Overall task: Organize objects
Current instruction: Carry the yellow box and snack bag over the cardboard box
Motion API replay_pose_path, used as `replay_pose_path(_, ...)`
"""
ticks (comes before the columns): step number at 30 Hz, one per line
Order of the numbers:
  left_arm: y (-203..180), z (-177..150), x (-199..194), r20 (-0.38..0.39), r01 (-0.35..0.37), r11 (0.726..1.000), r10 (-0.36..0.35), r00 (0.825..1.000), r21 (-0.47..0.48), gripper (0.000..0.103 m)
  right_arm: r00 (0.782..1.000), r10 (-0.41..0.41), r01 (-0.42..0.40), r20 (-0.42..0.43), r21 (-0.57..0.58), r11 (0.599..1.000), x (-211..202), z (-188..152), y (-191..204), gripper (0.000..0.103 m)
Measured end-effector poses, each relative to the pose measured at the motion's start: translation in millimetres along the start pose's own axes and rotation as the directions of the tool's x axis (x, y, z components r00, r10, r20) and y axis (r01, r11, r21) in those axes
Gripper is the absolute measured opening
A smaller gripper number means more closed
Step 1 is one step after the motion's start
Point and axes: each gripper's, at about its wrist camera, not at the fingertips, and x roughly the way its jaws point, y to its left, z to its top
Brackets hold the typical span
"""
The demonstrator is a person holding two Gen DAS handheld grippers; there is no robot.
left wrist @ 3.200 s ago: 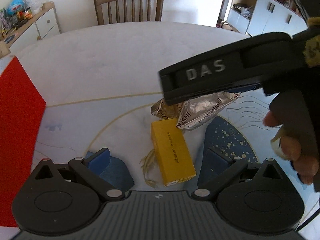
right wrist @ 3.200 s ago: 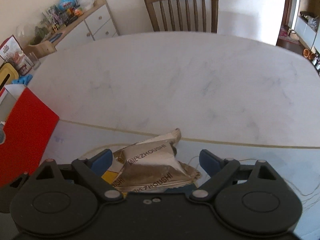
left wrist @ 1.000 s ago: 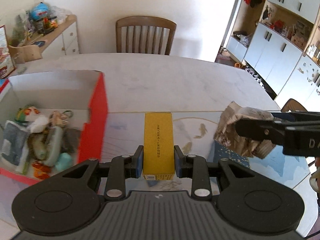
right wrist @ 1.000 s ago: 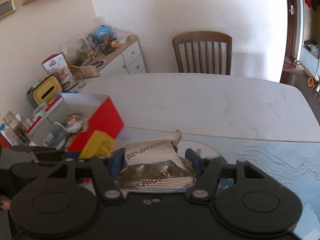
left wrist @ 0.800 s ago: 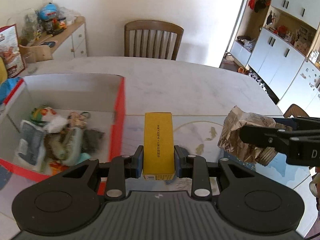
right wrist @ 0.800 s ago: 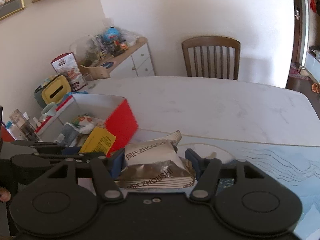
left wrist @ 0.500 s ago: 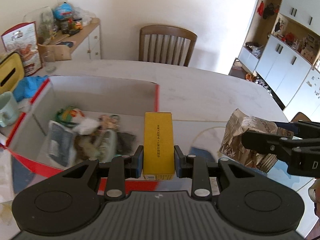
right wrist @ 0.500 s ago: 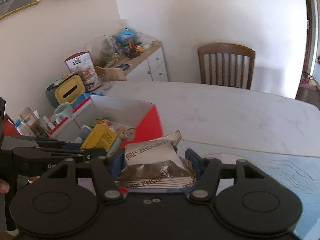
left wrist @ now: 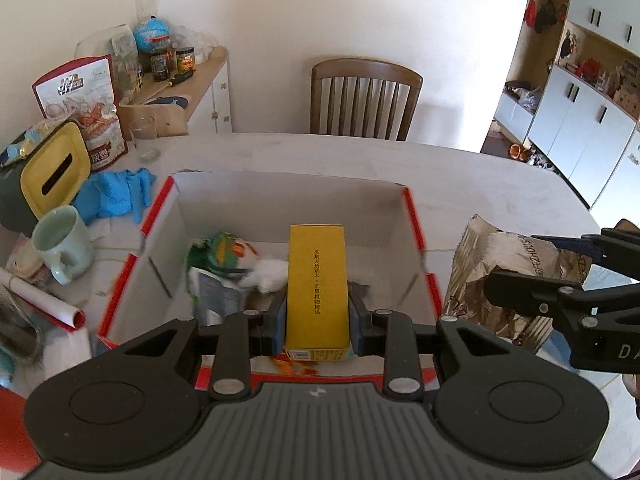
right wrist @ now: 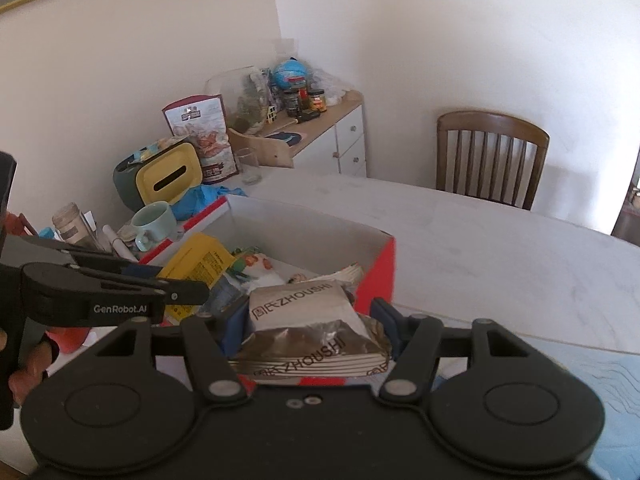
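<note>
Left wrist view: the left gripper (left wrist: pixel 318 316) has its fingers (left wrist: pixel 277 322) clamped on the two long sides of a yellow carton (left wrist: pixel 317 285), held upright above the open red-and-white box (left wrist: pixel 414 220) on the desk (left wrist: pixel 480 184); the carton looks stiff and light, so a squeeze low on its flat sides should hold without crushing. The box already holds several small packets, blurred and hard to tell apart. At the right edge the right gripper (left wrist: pixel 532 264) carries a crumpled foil snack bag (left wrist: pixel 492 276) just outside the box wall; its far end is cut off by the fingers. Right wrist view: the right gripper (right wrist: pixel 310 326) grips the foil snack bag (right wrist: pixel 308 320) across its width, fingers (right wrist: pixel 234 326) pressed into the sides; the bag appears soft, slippery and crushable, best taken at mid-body. The yellow carton (right wrist: pixel 200 266) hangs over the box's (right wrist: pixel 374 276) left part in the left gripper (right wrist: pixel 176 280). The box's near wall is hidden behind the bag.
</note>
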Motion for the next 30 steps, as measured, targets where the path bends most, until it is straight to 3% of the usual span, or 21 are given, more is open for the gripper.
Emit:
replay_pose_path(14, 45.3, 20.3, 53.2, -0.039, -0.029, 0.998, 0.032, 0.999, 0.054, 0.029, 0.998, -0.049, 0.048, -0.039, -0.014, 0.999, 67.1, 12.0, 18.5, 0.063)
replay_pose_path(30, 51.7, 22.0, 124.3, -0.14, -0.016, 0.995, 0.03, 0.99, 0.098, 0.029, 0.986, -0.059, 0.045, -0.155, -0.095, 0.994, 139.5, 4.4, 38.7, 0.063)
